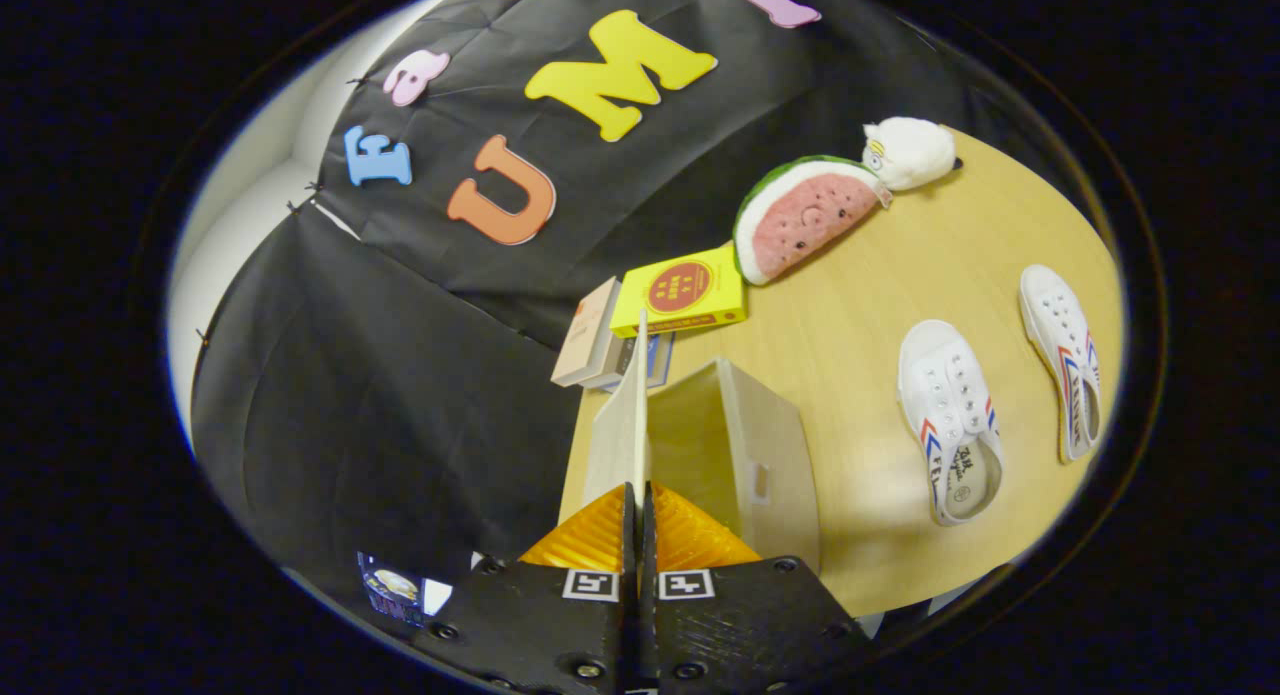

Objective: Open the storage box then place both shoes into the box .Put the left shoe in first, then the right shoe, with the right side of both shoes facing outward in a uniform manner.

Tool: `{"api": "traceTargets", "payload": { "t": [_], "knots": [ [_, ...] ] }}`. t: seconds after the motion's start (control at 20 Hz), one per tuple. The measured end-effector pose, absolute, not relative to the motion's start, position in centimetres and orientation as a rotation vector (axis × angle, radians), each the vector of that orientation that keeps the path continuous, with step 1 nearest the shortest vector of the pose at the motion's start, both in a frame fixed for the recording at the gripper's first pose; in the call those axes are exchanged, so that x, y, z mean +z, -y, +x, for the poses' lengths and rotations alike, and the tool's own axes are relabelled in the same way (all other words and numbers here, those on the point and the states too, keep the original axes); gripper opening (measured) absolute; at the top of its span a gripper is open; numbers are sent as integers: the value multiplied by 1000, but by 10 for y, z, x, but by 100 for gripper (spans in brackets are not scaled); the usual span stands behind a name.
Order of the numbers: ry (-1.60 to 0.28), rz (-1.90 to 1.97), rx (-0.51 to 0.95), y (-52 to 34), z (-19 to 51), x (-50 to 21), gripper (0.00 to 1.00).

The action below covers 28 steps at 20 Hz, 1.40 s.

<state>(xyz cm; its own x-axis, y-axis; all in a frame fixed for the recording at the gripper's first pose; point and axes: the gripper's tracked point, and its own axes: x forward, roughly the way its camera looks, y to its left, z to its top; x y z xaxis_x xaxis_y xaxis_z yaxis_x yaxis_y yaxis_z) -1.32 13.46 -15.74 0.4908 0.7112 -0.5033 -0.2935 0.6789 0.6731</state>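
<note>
We're on the opening step: gripper (640, 500) pinching the storage box (745, 455) lid (630, 415), swung upright. Next, let go, then grab the left shoe (950, 420) mid-table.

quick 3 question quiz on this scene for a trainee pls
1. True or false: both shoes are already inside the storage box.
2. What are the fingers pressed on?
A. a shoe
B. the box lid
C. the yellow book
3. Fill in: the watermelon plush lies beyond the box, touching a ____ plush toy.

Key:
1. False. Both lie on the table beside the box.
2. B. The gripper is closed on the thin raised lid's edge.
3. White.
</note>
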Motion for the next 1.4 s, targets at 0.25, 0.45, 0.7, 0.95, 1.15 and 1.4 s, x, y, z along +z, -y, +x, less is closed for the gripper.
{"api": "traceTargets", "payload": {
  "t": [0.25,0.45,0.7,0.95,1.15,1.4],
  "knots": [
    [-773,480,748,-205,-40,-101,0],
    [-735,420,824,-272,-64,-87,0],
    [-738,379,837,-330,-79,-93,1],
    [-660,259,837,-367,-87,-96,19],
    [-586,178,793,-366,-85,-97,66],
    [-479,78,734,-350,-80,-91,90]
  ]
}}
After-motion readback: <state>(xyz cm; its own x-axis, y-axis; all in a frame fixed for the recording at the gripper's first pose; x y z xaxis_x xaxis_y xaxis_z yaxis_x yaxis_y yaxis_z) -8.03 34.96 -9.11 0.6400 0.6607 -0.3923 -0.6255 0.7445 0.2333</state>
